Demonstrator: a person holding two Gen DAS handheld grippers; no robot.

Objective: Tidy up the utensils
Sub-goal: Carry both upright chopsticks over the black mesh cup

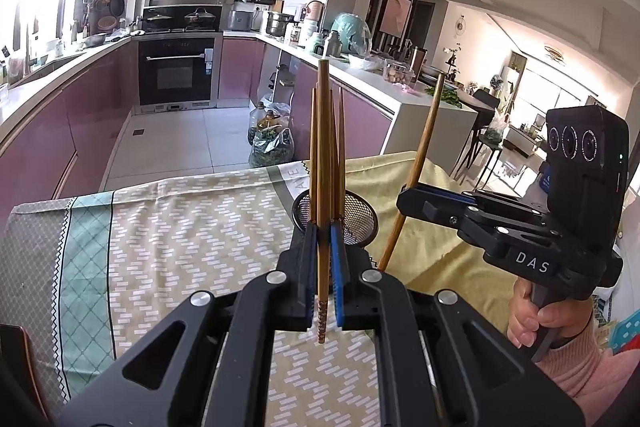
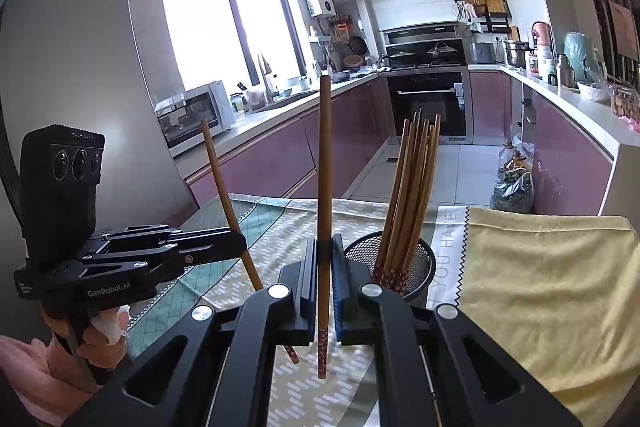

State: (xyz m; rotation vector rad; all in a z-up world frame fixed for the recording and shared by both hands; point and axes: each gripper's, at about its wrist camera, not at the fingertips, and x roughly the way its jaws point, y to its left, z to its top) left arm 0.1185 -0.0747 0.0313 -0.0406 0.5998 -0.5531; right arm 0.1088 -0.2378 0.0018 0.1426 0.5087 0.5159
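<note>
Chopstick in left gripper: one brown wooden chopstick is standing nearly upright, clamped between the blue pads of the left gripper, its patterned end hanging below the jaws.
Left gripper: its jaws are pressing tight on that chopstick; it is hovering above the patterned tablecloth.
Chopstick in right gripper: a second brown chopstick is standing upright, pinched by the right gripper, its flowered end pointing down.
Right gripper: its jaws are clenching that chopstick; seen from the left wrist, the stick is leaning slightly.
Hands: a hand in a pink sleeve is gripping the right tool's handle; the other hand is gripping the left tool's handle with a scrap of white tissue.
Mesh holder: a black wire-mesh cup is sitting on the table just past both grippers, holding a bundle of chopsticks with tips fanning upward.
Yellow cloth: a plain yellow cloth is lying over the table to the right of the holder.
Background: a kitchen with mauve cabinets, a built-in oven and cluttered counters is stretching away behind.
</note>
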